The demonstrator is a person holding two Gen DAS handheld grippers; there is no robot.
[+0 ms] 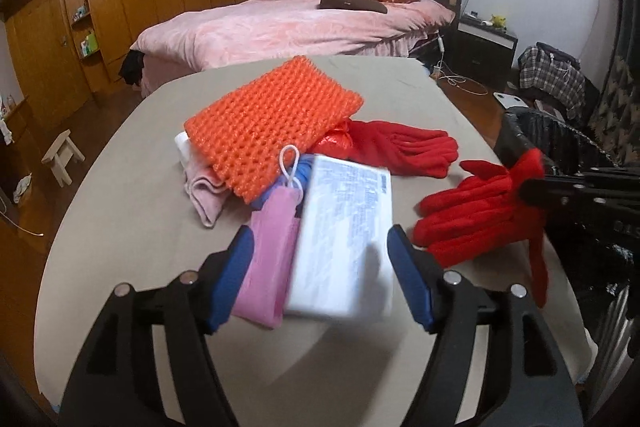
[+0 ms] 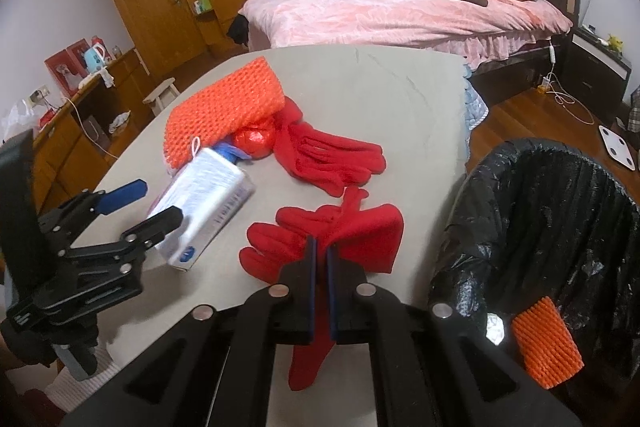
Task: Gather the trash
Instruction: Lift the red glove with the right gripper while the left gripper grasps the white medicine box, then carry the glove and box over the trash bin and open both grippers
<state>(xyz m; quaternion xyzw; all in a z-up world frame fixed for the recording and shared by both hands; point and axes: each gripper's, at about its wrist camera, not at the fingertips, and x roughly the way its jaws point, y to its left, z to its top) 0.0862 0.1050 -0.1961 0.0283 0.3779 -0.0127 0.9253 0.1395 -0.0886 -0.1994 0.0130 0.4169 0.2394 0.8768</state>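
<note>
Beige bench (image 2: 360,87) carries the clutter, with a black-lined trash bin (image 2: 560,211) just right of the right hand-held gripper (image 2: 322,263), an orange foam scrap (image 2: 546,341) already inside. That gripper is clamped on a red glove (image 2: 352,227). Left hand-held gripper (image 1: 320,267) stands partly open around a white packet (image 1: 344,227), pads not pressing. Beyond sit an orange mesh (image 1: 276,115) and a second red glove (image 1: 404,147), crowding the pile.

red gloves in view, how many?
2. One red glove lies on the table beside the orange foam net; the other glove is clamped in the right gripper. None seen elsewhere.
</note>
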